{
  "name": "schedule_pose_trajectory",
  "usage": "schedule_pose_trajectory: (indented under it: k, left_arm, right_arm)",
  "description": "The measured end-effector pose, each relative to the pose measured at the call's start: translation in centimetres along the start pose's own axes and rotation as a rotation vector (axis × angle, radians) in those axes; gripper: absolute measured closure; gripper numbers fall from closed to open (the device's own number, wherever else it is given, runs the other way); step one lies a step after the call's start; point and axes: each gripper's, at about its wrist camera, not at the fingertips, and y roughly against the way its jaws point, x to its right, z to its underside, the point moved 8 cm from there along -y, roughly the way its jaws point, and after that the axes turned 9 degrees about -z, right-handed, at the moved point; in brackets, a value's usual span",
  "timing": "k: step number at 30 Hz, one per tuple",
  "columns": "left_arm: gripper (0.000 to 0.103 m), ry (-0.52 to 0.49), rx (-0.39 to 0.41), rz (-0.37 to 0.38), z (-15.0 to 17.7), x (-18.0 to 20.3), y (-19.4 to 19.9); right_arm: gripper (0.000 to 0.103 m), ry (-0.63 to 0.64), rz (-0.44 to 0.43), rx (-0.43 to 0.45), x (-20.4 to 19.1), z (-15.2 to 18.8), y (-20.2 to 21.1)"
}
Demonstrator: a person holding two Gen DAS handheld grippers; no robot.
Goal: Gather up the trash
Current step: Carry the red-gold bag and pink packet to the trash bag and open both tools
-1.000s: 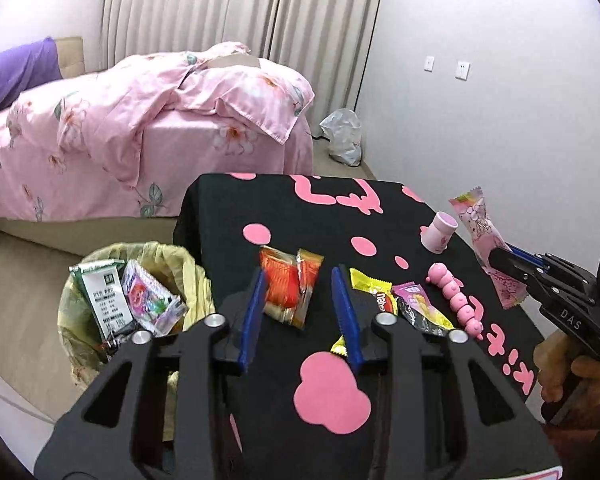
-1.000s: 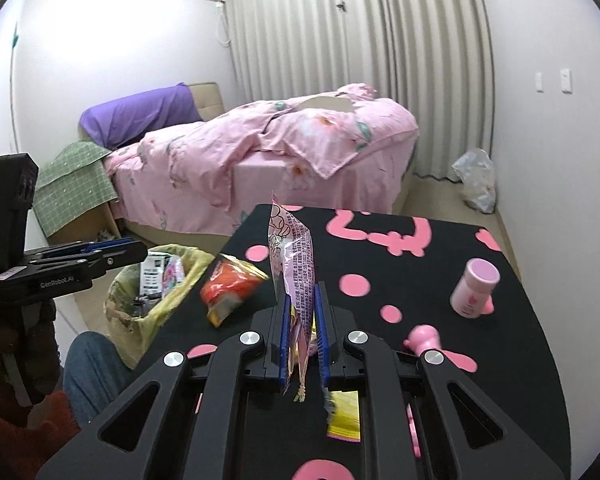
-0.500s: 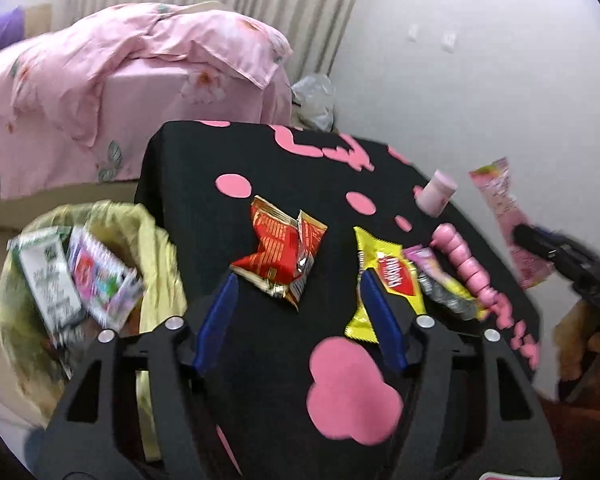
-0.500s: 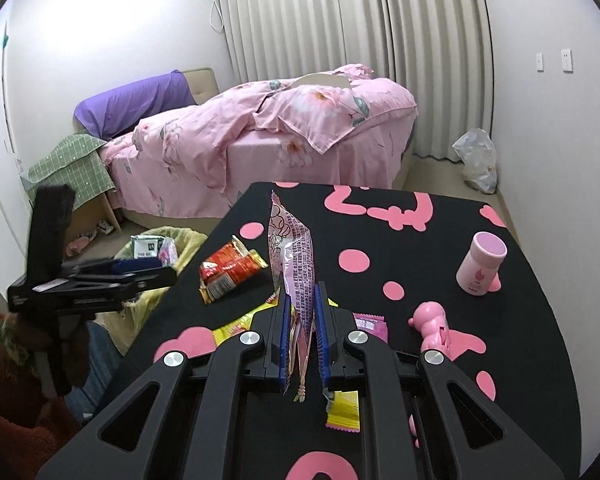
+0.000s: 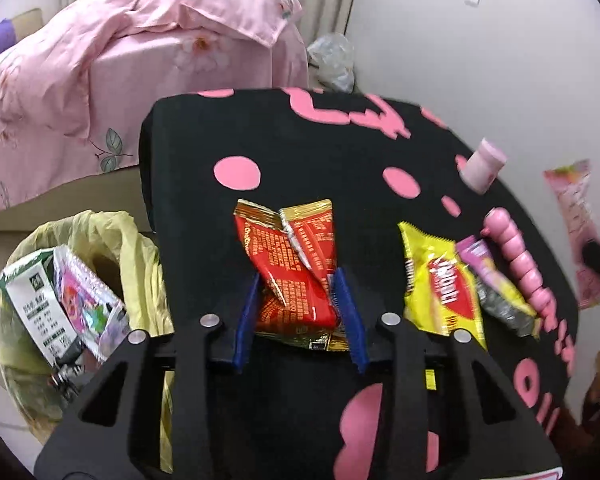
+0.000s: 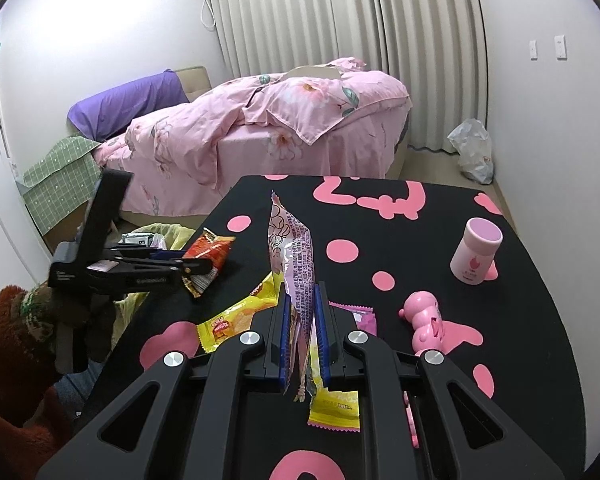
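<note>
On the black table [image 5: 300, 152] with pink shapes lies a red snack wrapper [image 5: 292, 248]. My left gripper [image 5: 296, 276] has come down over it; its jaws are closing and both blue pads press the crumpled wrapper's sides. The right wrist view shows the same grip, the left gripper [image 6: 204, 266] with the red wrapper [image 6: 210, 250] at its tips. My right gripper [image 6: 303, 292] is shut on a pink wrapper [image 6: 292, 240] that stands upright above the table. A yellow wrapper [image 5: 440, 280] and a small purple wrapper [image 5: 496, 284] lie to the right.
A bin lined with a yellow bag [image 5: 112, 236] holds several packets, left of the table. A pink bottle [image 6: 476, 252] and a pink toy [image 6: 424, 316] stand on the table's right side. A pink bed [image 6: 300, 120] lies behind, and a plastic bag [image 6: 474, 152] is on the floor.
My left gripper dropped forward onto the red wrapper, its jaws spreading wide and then narrowing around it. The right gripper kept the pink wrapper and sank a little.
</note>
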Motion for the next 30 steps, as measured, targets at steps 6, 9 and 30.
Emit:
schedule_pose_trajectory:
  k: [6,9,30]
  left_arm:
    - [0.071,0.023,0.069,-0.016,0.4,-0.4,4.3]
    - [0.071,0.034,0.100,-0.026,0.5,-1.0,6.5]
    - [0.070,0.400,0.130,-0.206,5.3,-19.5,11.1]
  right_arm:
    - [0.090,0.033,-0.001,0.017,-1.0,-1.1,0.4]
    - [0.090,0.066,-0.020,0.029,-2.3,-2.3,0.5]
    - [0.090,0.263,-0.372,-0.148,-18.6,-7.4,-14.5]
